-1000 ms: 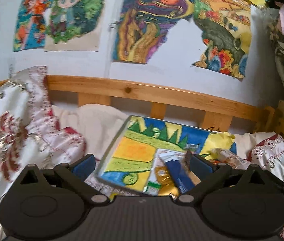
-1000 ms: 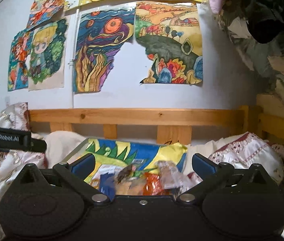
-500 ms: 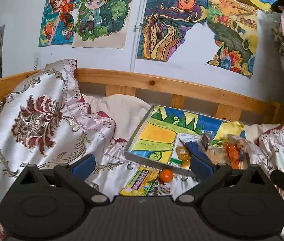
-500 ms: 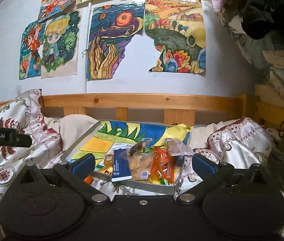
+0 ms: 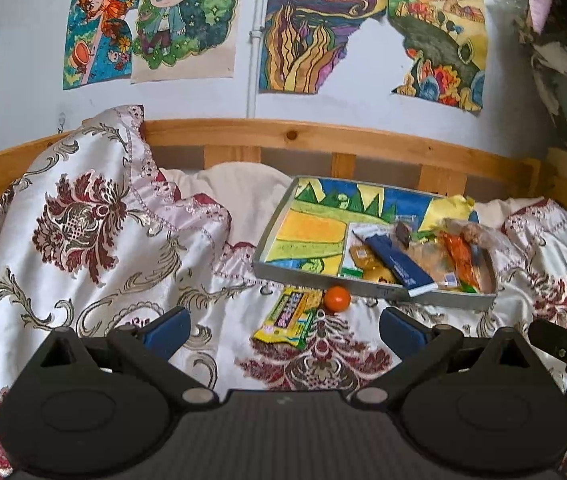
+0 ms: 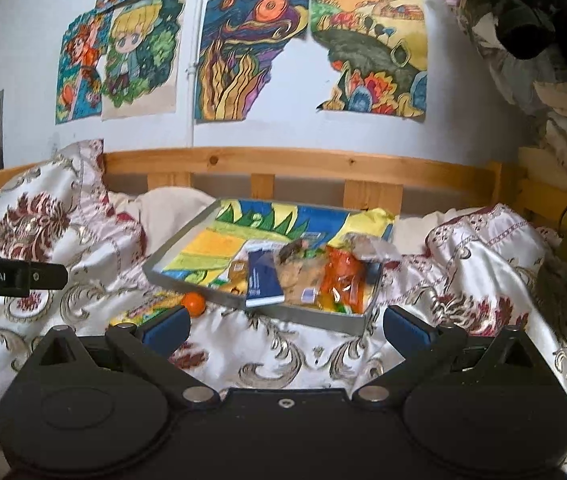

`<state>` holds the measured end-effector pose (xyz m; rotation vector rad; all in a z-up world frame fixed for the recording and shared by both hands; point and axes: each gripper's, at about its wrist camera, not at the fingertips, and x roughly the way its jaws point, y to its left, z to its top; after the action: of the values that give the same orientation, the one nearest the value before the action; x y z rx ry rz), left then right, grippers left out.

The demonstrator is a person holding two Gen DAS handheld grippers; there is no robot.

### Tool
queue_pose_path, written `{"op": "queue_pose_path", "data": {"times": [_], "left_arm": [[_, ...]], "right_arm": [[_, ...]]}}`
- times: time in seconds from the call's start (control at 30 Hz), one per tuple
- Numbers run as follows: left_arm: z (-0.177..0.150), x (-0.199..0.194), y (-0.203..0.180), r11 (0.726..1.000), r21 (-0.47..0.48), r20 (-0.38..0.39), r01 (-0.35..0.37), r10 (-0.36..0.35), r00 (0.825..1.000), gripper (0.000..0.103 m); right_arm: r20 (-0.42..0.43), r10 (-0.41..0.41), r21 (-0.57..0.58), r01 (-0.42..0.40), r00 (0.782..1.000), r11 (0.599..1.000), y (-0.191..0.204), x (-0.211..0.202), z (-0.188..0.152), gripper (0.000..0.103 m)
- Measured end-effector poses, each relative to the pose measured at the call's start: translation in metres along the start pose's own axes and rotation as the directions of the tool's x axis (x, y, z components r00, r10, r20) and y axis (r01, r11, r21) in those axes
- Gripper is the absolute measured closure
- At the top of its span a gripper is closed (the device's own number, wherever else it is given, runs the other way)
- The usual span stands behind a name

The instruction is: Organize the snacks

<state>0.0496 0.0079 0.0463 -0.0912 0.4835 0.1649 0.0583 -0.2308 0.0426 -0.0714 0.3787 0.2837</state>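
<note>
left gripper (image 5: 283,330): held low over the bedspread (image 5: 95,240), jaws spread wide with nothing between them. The blue pads (image 5: 165,326) are seen well apart.

right gripper (image 6: 283,326): same deal, jaws parted wide and nothing gripped. Part of the left gripper's body is seen poking in at the left edge of the right wrist view.

tray (image 5: 323,278): a shallow grey tray lined with a colourful drawing, set on the bedspread near the wooden bed rail (image 5: 323,136). It's tilted a bit on the soft bedding.

snacks in tray: piled into the tray's near right corner. A dark blue packet (image 5: 399,264) is laid diagonally, with one end sticking out over the front rim. Orange wrappers (image 5: 459,258) and a clear bag of something brownish (image 6: 299,276) are stacked beside it, and a yellow-gold packet (image 5: 363,258) is tucked to the left of the blue one.

snacks outside tray: a yellow-green packet (image 5: 289,318) is left flat on the bedspread just in front of the tray, and a small orange ball (image 5: 337,299) is parked right beside it, touching or nearly touching the tray's front wall.

wall: covered with bright drawings (image 5: 311,28) above the rail.
</note>
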Motion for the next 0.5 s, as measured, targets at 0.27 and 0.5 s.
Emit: {"op": "queue_pose_path", "data": {"times": [0.27,0.5], "left_arm": [[-0.009,0.008,-0.001,1.000,0.008,-0.051,-0.006,0.006,0.999,0.001],[-0.017,0.016,-0.006,0.999,0.031,-0.096,-0.014,0.017,0.995,0.001]], "right_arm": [[-0.036,0.013,-0.005,-0.013,0.999,1.000,0.003,0.007,-0.004,0.001],[-0.080,0.012,-0.023,-0.014,0.997,1.000,0.006,0.015,-0.008,0.001]]}}
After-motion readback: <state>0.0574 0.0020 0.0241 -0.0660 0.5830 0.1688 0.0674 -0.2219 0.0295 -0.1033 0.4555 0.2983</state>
